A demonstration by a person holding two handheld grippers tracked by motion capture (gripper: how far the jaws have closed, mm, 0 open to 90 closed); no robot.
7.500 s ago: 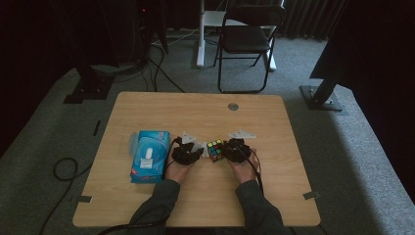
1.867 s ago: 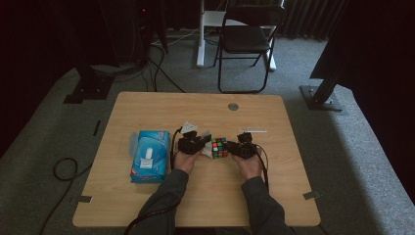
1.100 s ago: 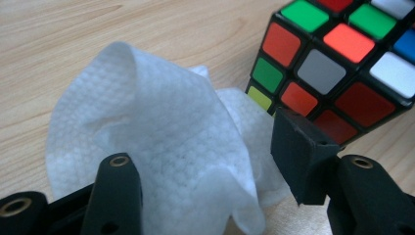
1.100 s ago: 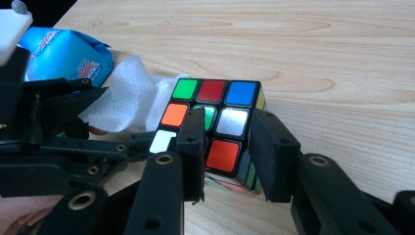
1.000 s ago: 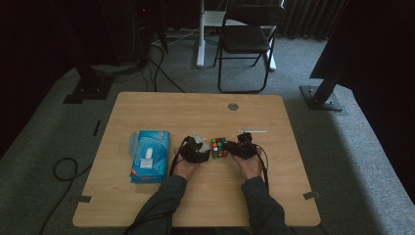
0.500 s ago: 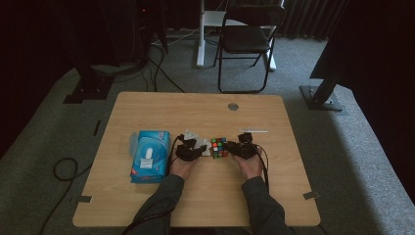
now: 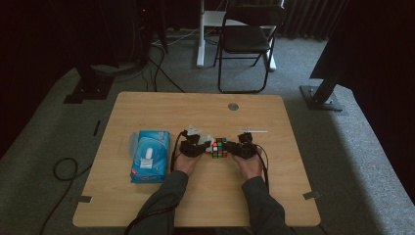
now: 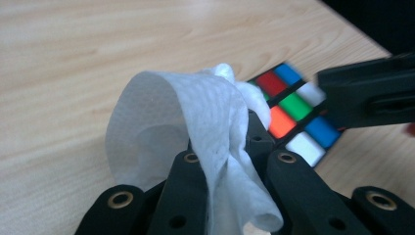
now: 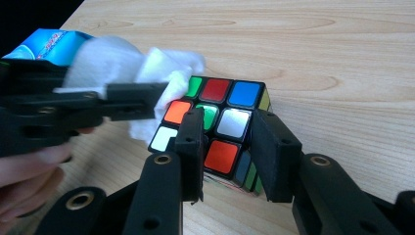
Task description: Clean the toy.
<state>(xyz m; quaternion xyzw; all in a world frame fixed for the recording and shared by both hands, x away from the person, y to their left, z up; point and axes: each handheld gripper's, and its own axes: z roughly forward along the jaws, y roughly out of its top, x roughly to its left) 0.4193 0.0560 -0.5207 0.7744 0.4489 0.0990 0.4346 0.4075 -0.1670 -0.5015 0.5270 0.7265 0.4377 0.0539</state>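
Note:
A scrambled colour cube (image 7: 219,147) (image 9: 220,117) rests on the wooden table (image 7: 156,112) between the two hands. My right gripper (image 7: 236,149) (image 9: 229,127) is shut on the cube's near corner, one jaw on each side. My left gripper (image 7: 201,146) (image 8: 230,147) has just closed its jaws and is shut on a crumpled white tissue (image 8: 186,107) (image 9: 122,63). The tissue touches the cube's (image 8: 293,110) left top edge. In the left gripper view, a jaw of the right gripper (image 8: 367,98) reaches in from the right over the cube.
A blue tissue pack (image 7: 149,155) (image 9: 49,44) lies to the left of the left hand. A round grommet (image 7: 233,106) sits near the table's far edge. A folding chair (image 7: 247,39) and stand bases are on the carpet beyond the table.
The left hand has shifted slightly at the cube's left side, and the tissue now bunches against the cube. The right hand and the cube have stayed put.

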